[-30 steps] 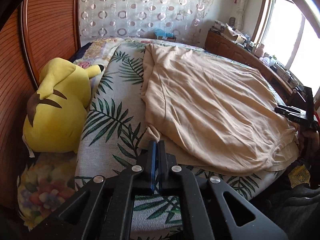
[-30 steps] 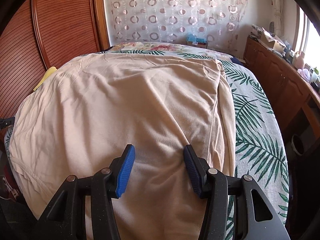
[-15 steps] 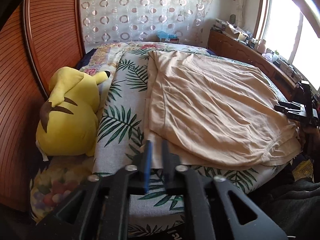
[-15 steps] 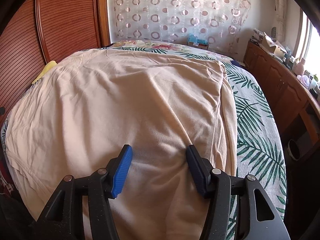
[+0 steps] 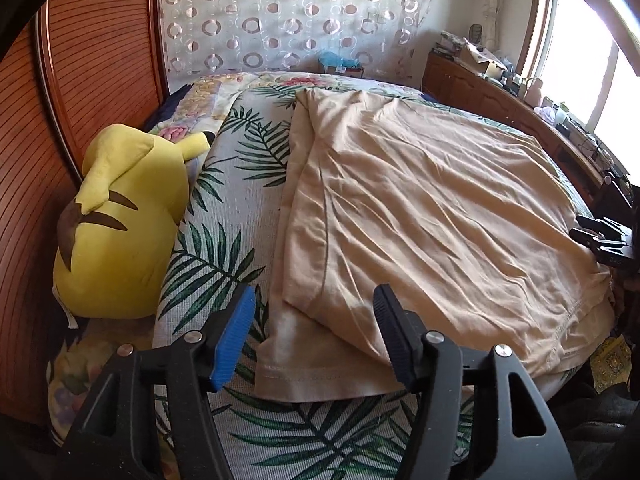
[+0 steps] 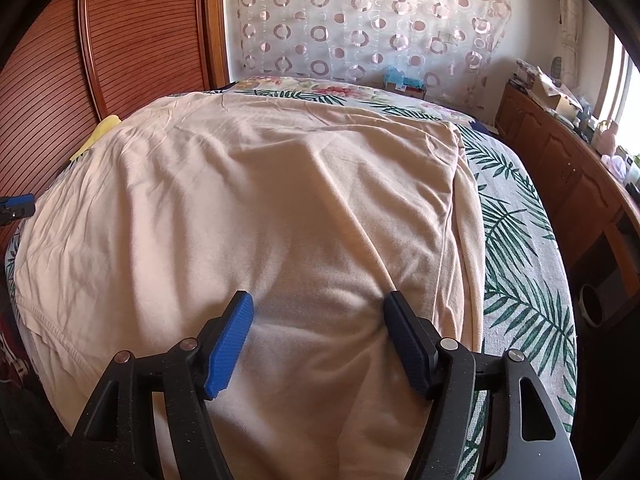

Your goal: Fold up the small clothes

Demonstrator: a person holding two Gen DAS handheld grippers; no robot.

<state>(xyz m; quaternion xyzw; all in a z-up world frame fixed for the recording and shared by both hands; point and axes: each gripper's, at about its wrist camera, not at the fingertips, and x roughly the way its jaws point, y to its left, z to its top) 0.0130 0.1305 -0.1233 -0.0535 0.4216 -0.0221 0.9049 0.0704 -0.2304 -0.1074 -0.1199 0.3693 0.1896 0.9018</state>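
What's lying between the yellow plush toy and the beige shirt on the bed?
Nothing but bare palm-leaf bedspread. The left wrist view shows that strip clear between the yellow plush toy and the folded edge of the beige shirt.

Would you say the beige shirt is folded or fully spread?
Partly folded: the beige shirt has its left side doubled over itself.

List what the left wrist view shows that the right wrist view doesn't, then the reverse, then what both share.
Left wrist only: nearly the whole yellow plush toy beside the wooden headboard, the shirt's near left hem corner, and the bright window.

Right wrist only: the shirt's right folded edge and the round dark bin on the floor.

Both: the beige shirt spread on the palm-leaf bedspread, the circle-patterned curtain, and the left gripper and right gripper, each opening with nothing pinched.
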